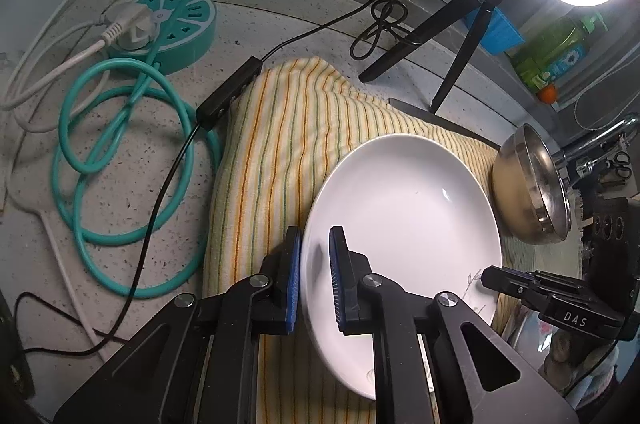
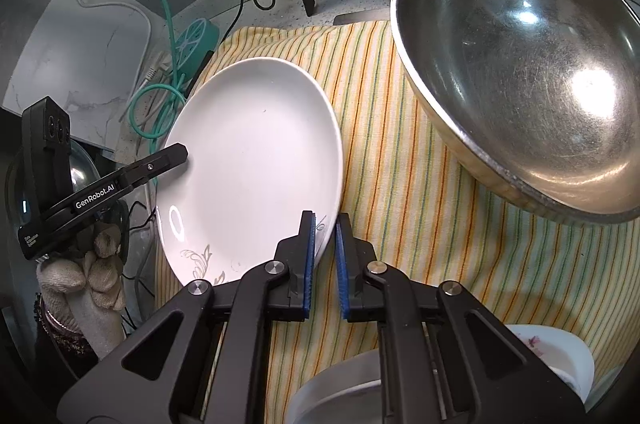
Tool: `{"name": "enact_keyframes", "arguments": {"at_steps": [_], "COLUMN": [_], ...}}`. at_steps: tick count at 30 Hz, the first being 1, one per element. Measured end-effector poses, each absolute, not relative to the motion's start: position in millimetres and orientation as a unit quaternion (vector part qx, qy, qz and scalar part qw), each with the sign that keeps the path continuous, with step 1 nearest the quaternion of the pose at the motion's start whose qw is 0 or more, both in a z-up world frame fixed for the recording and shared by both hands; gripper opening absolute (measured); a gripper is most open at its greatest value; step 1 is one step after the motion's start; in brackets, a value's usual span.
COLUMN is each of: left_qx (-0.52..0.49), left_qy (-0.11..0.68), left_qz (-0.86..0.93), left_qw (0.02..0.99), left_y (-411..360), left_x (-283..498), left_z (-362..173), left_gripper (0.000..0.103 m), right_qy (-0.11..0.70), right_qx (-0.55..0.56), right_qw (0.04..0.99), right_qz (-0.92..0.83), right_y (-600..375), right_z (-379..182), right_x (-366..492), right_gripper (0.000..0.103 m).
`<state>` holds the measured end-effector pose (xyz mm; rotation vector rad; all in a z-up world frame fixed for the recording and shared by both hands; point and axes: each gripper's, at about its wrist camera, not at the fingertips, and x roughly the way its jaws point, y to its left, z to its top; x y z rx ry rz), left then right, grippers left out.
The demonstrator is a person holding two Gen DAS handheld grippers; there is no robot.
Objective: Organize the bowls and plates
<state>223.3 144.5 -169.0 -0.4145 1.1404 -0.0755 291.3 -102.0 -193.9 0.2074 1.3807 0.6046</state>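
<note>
Straddling opposite rims of the white plate (image 1: 404, 224), which lies on the striped towel (image 1: 272, 151) beside the steel bowl (image 2: 532, 63), both grippers are parted: left gripper (image 1: 314, 280) at its near-left rim, right gripper (image 2: 325, 256) at its patterned edge, neither clenched.

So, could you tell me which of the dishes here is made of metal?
The large steel bowl, tilted on the striped cloth. The plate the grippers straddle is white ceramic, and the small bowl is white with flowers.
</note>
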Motion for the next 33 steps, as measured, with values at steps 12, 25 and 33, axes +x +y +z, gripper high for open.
{"name": "enact_keyframes", "arguments": {"at_steps": [12,25,33], "left_qx": [-0.191,-0.190,-0.190], "left_qy": [0.517,0.495,0.494], "left_qz": [-0.040,-0.071,-0.094], "left_qw": [0.833,0.845,0.843], "left_y": [137,106,80], "left_x": [208,184,173], "left_z": [-146,-114,-109], "left_gripper": [0.012,0.012,0.012], "right_qy": [0.616,0.593,0.589], "right_qx": [0.102,0.119,0.125], "right_qw": [0.729,0.745,0.750], "right_qz": [0.279,0.282,0.272], "right_y": [-114,-151,-183], "right_z": [-175,-140,-129], "right_x": [277,246,227], "right_gripper": [0.010,0.011,0.011]}}
